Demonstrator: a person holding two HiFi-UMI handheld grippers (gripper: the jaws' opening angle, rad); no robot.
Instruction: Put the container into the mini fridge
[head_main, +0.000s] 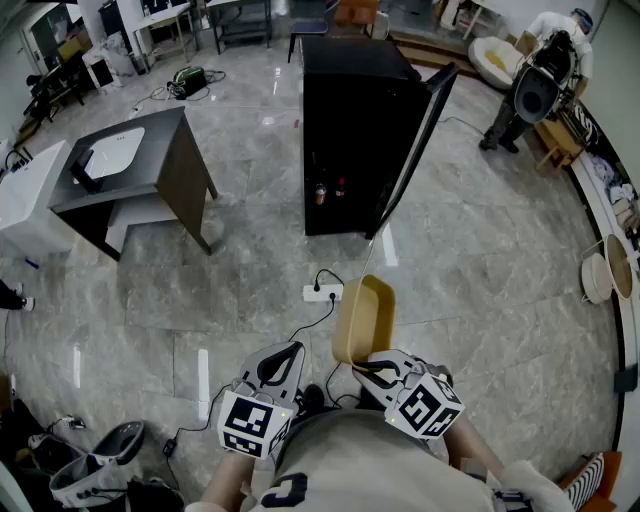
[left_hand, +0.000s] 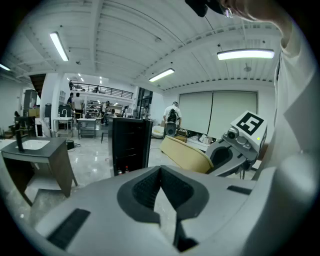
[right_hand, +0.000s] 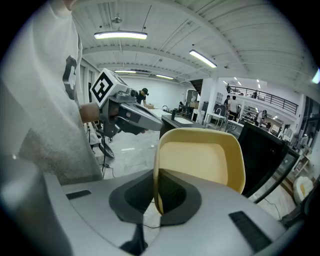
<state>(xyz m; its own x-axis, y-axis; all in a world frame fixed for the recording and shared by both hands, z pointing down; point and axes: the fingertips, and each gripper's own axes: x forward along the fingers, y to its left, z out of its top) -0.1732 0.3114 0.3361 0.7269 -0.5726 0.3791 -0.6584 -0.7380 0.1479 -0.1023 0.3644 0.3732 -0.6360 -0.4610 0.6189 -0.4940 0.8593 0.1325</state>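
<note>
Looking down on a pale stone floor, spreading across the whole head view

Seeing a black mini fridge standing upright on it, well ahead of the person, with its door hanging open on the right side

Noticing a dark table to the left of the fridge and well apart from it, carrying a white basin on top

Finding the yellow container not in the fridge but up in the air close in front of the person, turned on its edge, well short of the open door

Holding this container with the right gripper: in the right gripper view, jaws pressing together on one thin wall of the container, its hollow side facing to the right of the pads

Keeping the left gripper just beside the right one, apart from the container; in the left gripper view, jaws meeting at their tips with nothing between them

Spotting a white power strip lying on the floor between the fridge and the container

Making out two small bottles low inside the fridge, standing near each other
</note>
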